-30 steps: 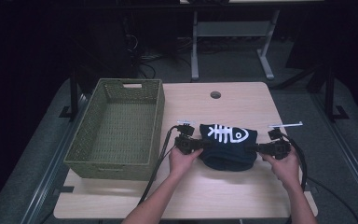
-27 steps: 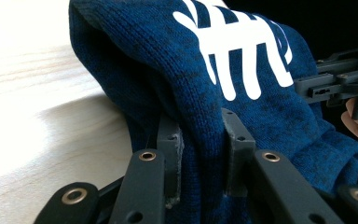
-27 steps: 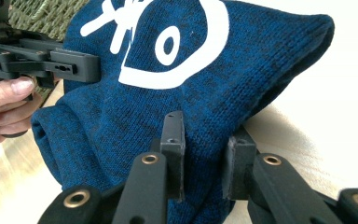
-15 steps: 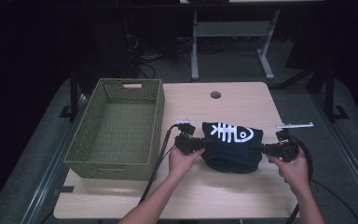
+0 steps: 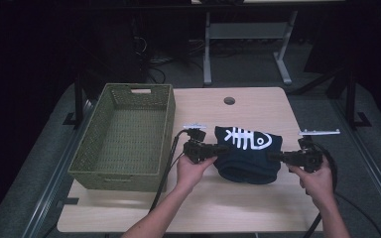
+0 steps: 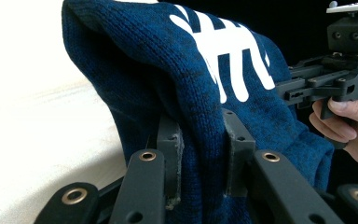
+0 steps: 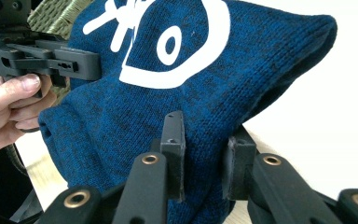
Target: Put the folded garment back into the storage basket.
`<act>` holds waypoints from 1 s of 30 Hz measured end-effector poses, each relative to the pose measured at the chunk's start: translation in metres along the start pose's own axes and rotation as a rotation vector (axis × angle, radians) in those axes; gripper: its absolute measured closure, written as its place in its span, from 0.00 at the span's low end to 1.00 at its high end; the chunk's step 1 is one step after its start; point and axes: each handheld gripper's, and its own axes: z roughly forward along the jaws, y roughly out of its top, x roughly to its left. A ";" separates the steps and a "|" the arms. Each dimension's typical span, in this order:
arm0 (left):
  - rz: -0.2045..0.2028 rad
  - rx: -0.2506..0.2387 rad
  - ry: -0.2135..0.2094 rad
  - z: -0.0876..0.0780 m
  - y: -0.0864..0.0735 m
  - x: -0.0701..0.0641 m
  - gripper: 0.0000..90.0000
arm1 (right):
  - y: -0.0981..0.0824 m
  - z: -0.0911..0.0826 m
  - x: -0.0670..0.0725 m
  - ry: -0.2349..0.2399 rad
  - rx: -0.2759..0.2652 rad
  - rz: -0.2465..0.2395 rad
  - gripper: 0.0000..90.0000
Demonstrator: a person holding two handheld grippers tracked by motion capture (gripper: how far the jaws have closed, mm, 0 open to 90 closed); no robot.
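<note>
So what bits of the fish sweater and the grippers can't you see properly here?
- Underside of the sweater, high view: hidden by its own folds.
- Fish print, left gripper view: head end wraps out of sight over the fold.
- Fish's tail, right gripper view: cut by the top edge.
- Pad faces of the left gripper and right gripper: buried in knit.
- Basket, near wall's inner side: hidden by its rim.
</note>
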 end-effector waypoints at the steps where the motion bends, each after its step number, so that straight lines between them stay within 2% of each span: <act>1: 0.002 -0.003 -0.005 -0.002 0.001 -0.001 0.82 | 0.001 -0.001 0.001 0.002 -0.001 -0.003 0.82; 18: 0.021 -0.034 -0.030 -0.030 0.017 -0.011 0.82 | 0.016 -0.009 0.021 0.043 -0.022 -0.022 0.82; 24: 0.015 -0.045 -0.037 -0.040 0.021 -0.009 0.82 | 0.023 -0.008 0.028 0.057 -0.027 -0.033 0.82; 30: 0.027 -0.046 -0.039 -0.050 0.023 -0.007 0.82 | 0.028 -0.004 0.034 0.072 -0.023 -0.035 0.82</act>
